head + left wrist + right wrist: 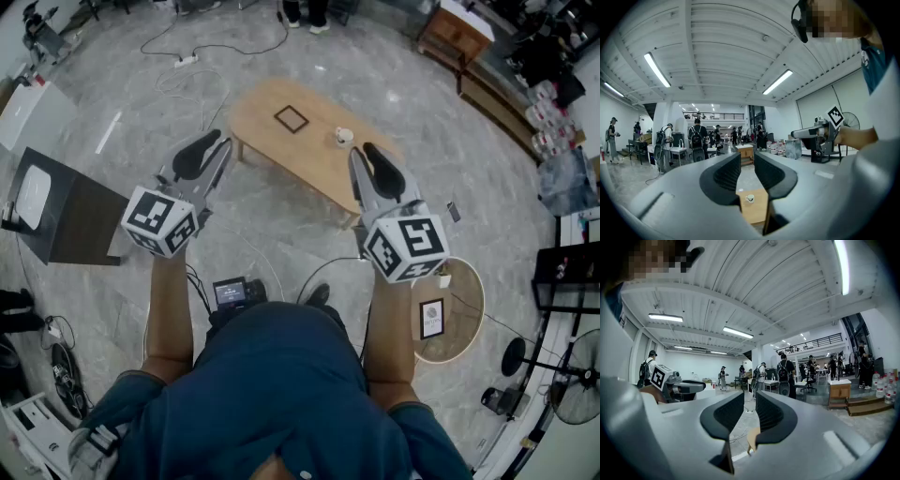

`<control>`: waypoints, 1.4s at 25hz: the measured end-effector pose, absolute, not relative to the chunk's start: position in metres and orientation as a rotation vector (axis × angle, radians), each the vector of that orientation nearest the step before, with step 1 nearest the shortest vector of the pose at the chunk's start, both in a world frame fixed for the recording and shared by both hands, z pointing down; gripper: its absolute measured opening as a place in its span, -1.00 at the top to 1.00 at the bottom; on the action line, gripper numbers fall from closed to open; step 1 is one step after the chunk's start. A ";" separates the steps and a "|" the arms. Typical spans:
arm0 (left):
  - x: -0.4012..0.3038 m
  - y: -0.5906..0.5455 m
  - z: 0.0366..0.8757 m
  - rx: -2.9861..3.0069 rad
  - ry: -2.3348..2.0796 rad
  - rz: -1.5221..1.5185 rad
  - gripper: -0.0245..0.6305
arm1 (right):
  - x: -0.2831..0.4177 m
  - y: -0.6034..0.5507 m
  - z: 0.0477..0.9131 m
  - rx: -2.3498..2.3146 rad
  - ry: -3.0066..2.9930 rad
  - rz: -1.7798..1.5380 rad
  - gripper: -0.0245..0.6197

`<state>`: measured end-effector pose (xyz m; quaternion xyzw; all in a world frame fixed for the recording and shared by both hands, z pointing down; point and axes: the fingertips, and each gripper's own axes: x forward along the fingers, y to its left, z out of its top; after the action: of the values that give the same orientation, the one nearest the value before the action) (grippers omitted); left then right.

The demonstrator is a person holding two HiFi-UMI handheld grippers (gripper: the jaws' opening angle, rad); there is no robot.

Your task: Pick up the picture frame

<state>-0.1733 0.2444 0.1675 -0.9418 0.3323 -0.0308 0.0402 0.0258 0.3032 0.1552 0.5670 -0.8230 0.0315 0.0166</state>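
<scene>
The picture frame, small with a dark border, lies flat on a light wooden low table ahead of me, and a white cup stands to its right. My left gripper and right gripper are held level in the air, short of the table's near edge and well above the floor. Each has its jaws drawn together to a narrow slit with nothing between them. In the left gripper view my left gripper points over the cup. Past my right gripper a table end shows. The frame is hidden in both gripper views.
A round side table bearing a small card stands at my right. To my left is a dark stand. Cables cross the marble floor. Wooden furniture and a fan line the right side. Several people stand far off.
</scene>
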 end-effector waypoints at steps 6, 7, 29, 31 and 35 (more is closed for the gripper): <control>-0.181 0.235 0.172 -2.888 1.015 -0.089 0.66 | 0.019 0.295 0.158 1.777 -2.551 0.100 0.72; -0.183 0.233 0.172 -2.890 1.013 -0.088 0.66 | 0.017 0.294 0.159 1.780 -2.549 0.102 0.72; -0.190 0.182 0.184 -2.936 0.965 -0.085 0.66 | 0.007 0.247 0.161 1.858 -2.581 0.191 0.72; -0.182 0.173 0.185 -2.926 0.994 -0.091 0.66 | 0.017 0.236 0.163 1.837 -2.600 0.195 0.72; -0.159 0.158 0.189 -2.904 1.068 -0.112 0.66 | 0.045 0.208 0.171 1.768 -2.649 0.216 0.72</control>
<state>-0.1590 0.1580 0.1894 -0.9377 0.3449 -0.0362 0.0225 0.0445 0.2083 0.1707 0.5537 -0.8295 0.0677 -0.0255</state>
